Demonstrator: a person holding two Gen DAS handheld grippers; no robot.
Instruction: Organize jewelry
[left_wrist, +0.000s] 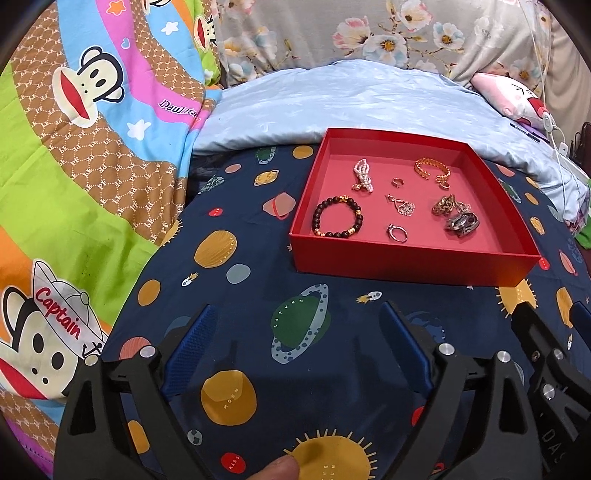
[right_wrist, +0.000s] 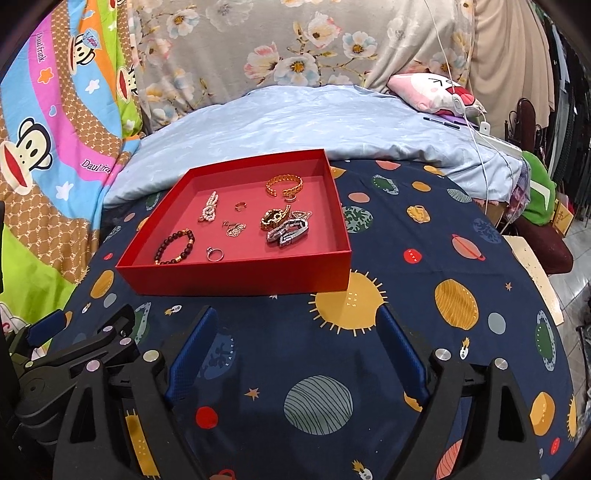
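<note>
A red cardboard box (left_wrist: 413, 264) sits ahead of both sets of spread, empty fingers, on the planet-print bed sheet (right_wrist: 424, 295). Inside lie a dark bead bracelet (left_wrist: 337, 221), gold chain bracelet (left_wrist: 432, 169), pearl piece (left_wrist: 362, 174) and shiny silver ring (left_wrist: 398, 232). The left gripper (left_wrist: 297, 332) and right gripper (right_wrist: 297, 332) hover low.

Matt red cardboard box (left_wrist: 406, 264), cloth sheet (left_wrist: 258, 258)

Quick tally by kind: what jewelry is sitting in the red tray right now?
Bracelets: 3 (dark beaded bracelet, gold chain cuff, pearl strand)
Rings: 2 (silver ring, small gold ring)
Filigree pendant: 1
Tangled metal pile: 1, contents unclear
Total: 7
</note>
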